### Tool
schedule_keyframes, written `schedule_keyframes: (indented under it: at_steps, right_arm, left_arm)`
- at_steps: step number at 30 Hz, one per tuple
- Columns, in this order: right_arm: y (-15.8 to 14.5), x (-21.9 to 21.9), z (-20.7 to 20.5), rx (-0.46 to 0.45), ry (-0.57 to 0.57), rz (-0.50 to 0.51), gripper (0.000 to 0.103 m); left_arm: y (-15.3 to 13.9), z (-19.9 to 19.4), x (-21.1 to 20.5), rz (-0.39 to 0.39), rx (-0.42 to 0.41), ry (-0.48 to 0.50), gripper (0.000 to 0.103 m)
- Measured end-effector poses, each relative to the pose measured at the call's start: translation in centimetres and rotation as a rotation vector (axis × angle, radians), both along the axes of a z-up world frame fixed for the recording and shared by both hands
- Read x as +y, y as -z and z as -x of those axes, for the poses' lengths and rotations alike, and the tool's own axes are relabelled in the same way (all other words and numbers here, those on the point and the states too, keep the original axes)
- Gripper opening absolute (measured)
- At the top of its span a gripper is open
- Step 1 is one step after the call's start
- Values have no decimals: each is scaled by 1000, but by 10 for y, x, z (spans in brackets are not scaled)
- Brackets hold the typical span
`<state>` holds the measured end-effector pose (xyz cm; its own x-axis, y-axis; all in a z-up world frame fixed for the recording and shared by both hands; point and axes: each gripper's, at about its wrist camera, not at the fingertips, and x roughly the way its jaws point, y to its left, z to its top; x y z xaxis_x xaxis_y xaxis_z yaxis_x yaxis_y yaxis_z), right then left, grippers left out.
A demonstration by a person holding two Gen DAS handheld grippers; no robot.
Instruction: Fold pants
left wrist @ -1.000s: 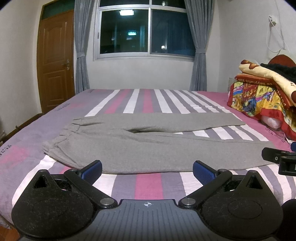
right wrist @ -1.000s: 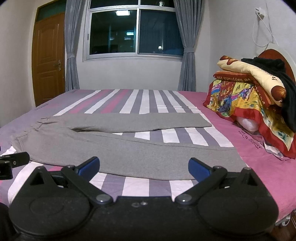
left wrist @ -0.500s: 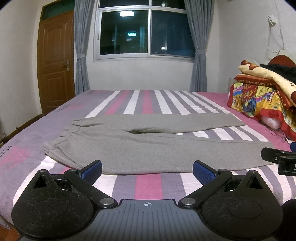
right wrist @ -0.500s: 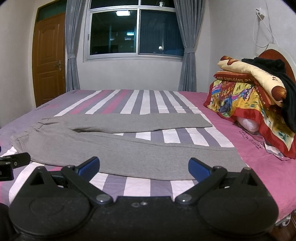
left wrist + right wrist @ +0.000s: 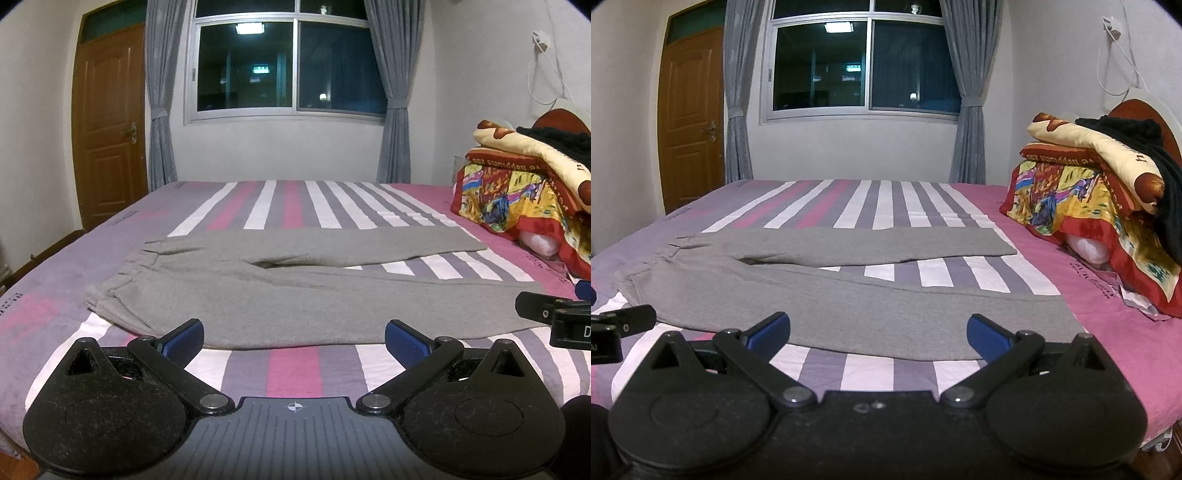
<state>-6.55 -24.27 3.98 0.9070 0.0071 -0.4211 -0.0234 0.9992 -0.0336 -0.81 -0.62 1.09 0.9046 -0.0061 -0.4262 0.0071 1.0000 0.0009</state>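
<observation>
Grey pants (image 5: 295, 295) lie flat across the striped bed, waistband at the left, both legs running right and spread slightly apart. They show the same way in the right wrist view (image 5: 849, 295). My left gripper (image 5: 294, 338) is open and empty, held above the bed's near edge just in front of the near leg. My right gripper (image 5: 878, 332) is open and empty, just in front of the near leg toward its cuff end. Each gripper's tip shows at the edge of the other's view.
The bed (image 5: 291, 369) has a pink, purple and white striped sheet. A pile of colourful quilts and dark clothing (image 5: 1108, 184) sits at the right by the headboard. A window with curtains and a wooden door (image 5: 107, 125) are behind.
Both views have shifted only slightly; the pants lie as before and both grippers stay open.
</observation>
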Motion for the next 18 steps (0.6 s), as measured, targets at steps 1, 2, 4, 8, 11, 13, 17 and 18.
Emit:
schedule_keyframes:
  at_steps: [1, 2, 4, 8, 11, 13, 17, 18]
  right_arm:
    - [-1, 2, 0, 0, -3, 0, 102]
    - [-1, 2, 0, 0, -6, 1, 102]
    - [-2, 4, 0, -1, -10, 1, 102]
    - [-2, 5, 0, -1, -15, -1, 102]
    - [-2, 5, 0, -1, -16, -2, 102]
    - [-2, 5, 0, -1, -14, 0, 102]
    - [-3, 5, 0, 0, -15, -2, 102]
    - [-2, 5, 0, -1, -16, -2, 102]
  left_arm:
    - [0, 0, 0, 0, 0, -1, 103]
    - [0, 0, 0, 0, 1, 0, 103]
    - [0, 0, 0, 0, 0, -1, 103]
    - [1, 0, 1, 1, -2, 0, 103]
    - [0, 0, 1, 1, -3, 0, 103]
    - [0, 0, 1, 1, -3, -1, 103]
    - [0, 0, 1, 0, -4, 0, 103]
    - [0, 0, 1, 0, -3, 0, 103]
